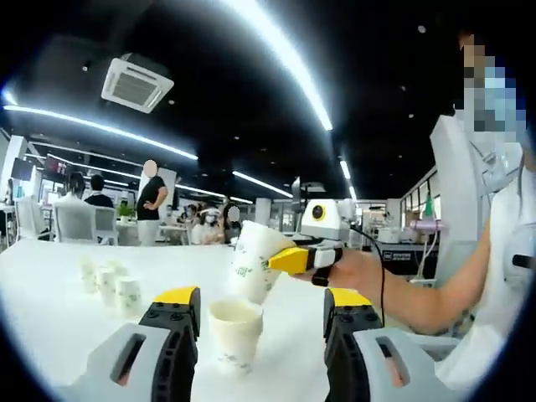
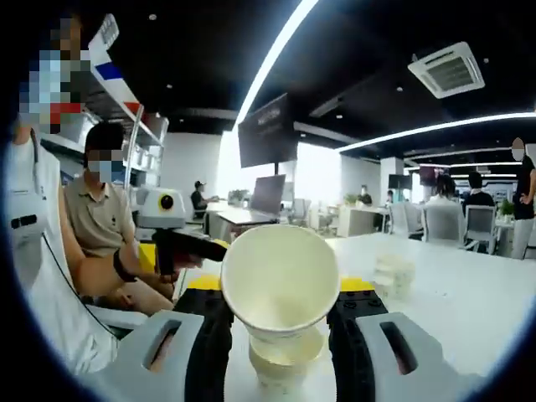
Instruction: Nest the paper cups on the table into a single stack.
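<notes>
The held cup (image 1: 255, 270) hangs tilted just above and beside the standing cup (image 1: 235, 332), its base angled down toward that cup's open mouth; the right gripper (image 1: 295, 260) is clamped on its rim and is the nearer tool; in the right gripper view the held cup (image 2: 280, 283) sits directly over the standing cup (image 2: 283, 358). The left gripper (image 1: 261, 314) has its jaws apart either side of the standing cup, not touching it. More loose cups (image 1: 107, 283) wait well to the side of it on the white table (image 1: 50, 285).
</notes>
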